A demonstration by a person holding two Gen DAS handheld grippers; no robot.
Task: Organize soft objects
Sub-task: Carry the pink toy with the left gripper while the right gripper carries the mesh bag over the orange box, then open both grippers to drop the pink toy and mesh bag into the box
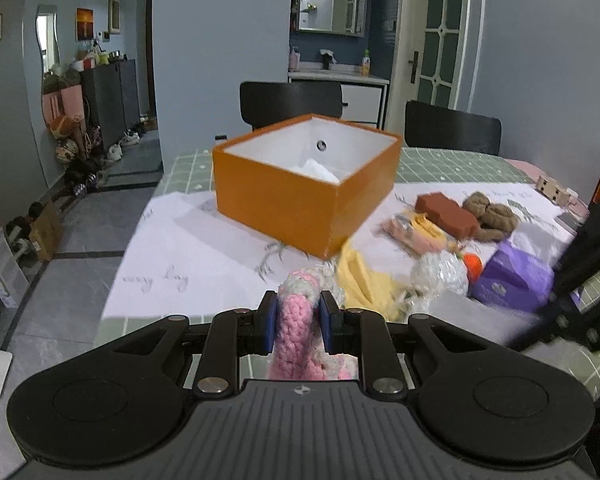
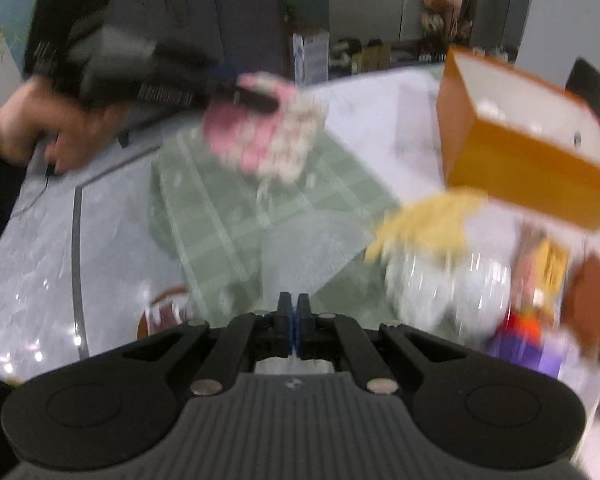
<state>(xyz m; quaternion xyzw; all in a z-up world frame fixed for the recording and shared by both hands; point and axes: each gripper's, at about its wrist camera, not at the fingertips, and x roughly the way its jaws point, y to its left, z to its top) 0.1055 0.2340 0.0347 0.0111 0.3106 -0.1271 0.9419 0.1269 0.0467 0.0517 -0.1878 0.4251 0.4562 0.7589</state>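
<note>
My left gripper (image 1: 298, 320) is shut on a pink and white knitted piece (image 1: 298, 328) and holds it above the table's near edge. It also shows in the right wrist view (image 2: 264, 136), blurred, held in the air. An open orange box (image 1: 304, 184) with a white inside stands ahead on the table; it shows in the right wrist view (image 2: 528, 148) too. My right gripper (image 2: 294, 312) is shut and empty, above the table edge. A yellow cloth (image 1: 360, 280), a crinkly clear bag (image 1: 440, 276) and a brown plush (image 1: 488, 216) lie to the right.
A brown block (image 1: 446, 214), a purple box (image 1: 516, 278), a pink and yellow packet (image 1: 414, 232) and a small orange thing (image 1: 474, 265) lie on the white cloth (image 1: 204, 256). Two black chairs (image 1: 292, 100) stand behind the table. The floor lies to the left.
</note>
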